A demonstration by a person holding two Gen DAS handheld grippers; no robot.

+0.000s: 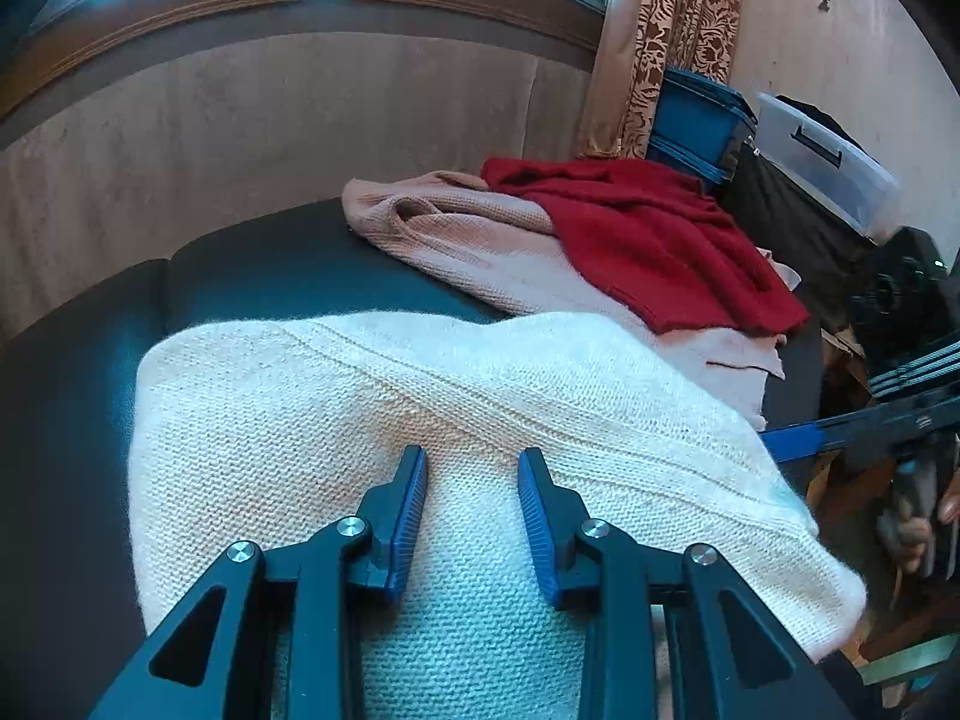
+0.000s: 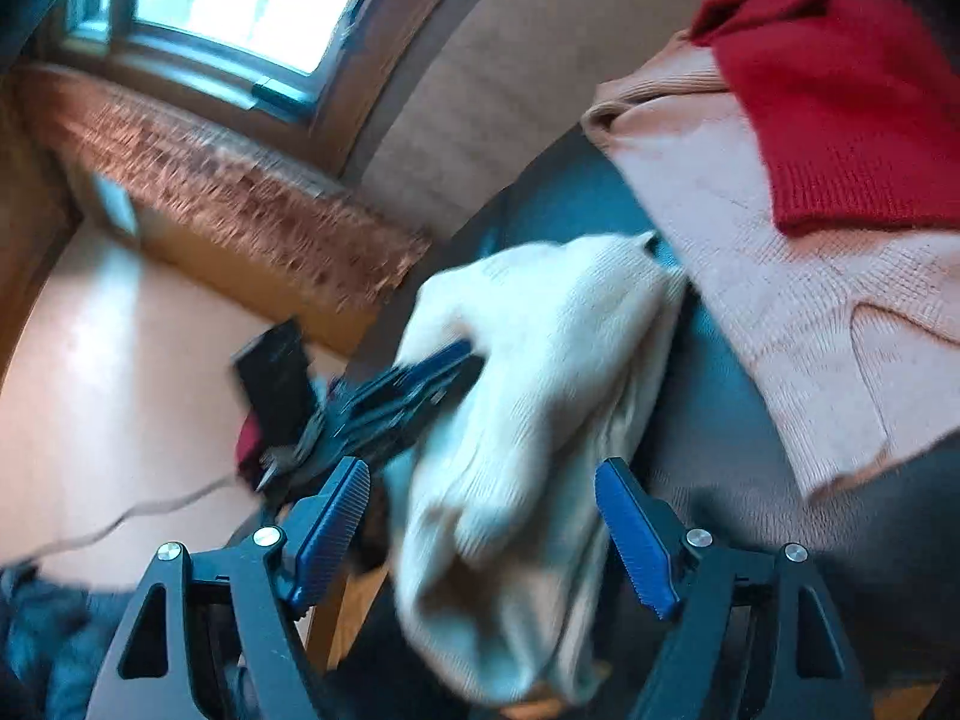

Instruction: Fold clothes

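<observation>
A cream knit sweater (image 1: 456, 396) lies bunched on the dark padded table (image 1: 258, 264), with its right end hanging off the table's edge. My left gripper (image 1: 471, 453) sits in the sweater's near part, jaws partly apart, and knit fills the gap between the blue pads. The blurred right wrist view shows the left gripper (image 2: 462, 360) reaching into the cream sweater (image 2: 558, 348) from the left. My right gripper (image 2: 483, 468) stands open around the hanging end, its pads clear of the fabric. One of its fingers (image 1: 792, 441) shows at the right edge, held by a hand (image 1: 924, 528).
A pink sweater (image 1: 474, 240) lies at the table's far end with a red one (image 1: 654, 234) on top. Behind them are a patterned curtain (image 1: 678, 42), a blue bin (image 1: 696, 114) and a clear plastic box (image 1: 828, 162). The wooden floor (image 2: 120, 372) lies left of the table.
</observation>
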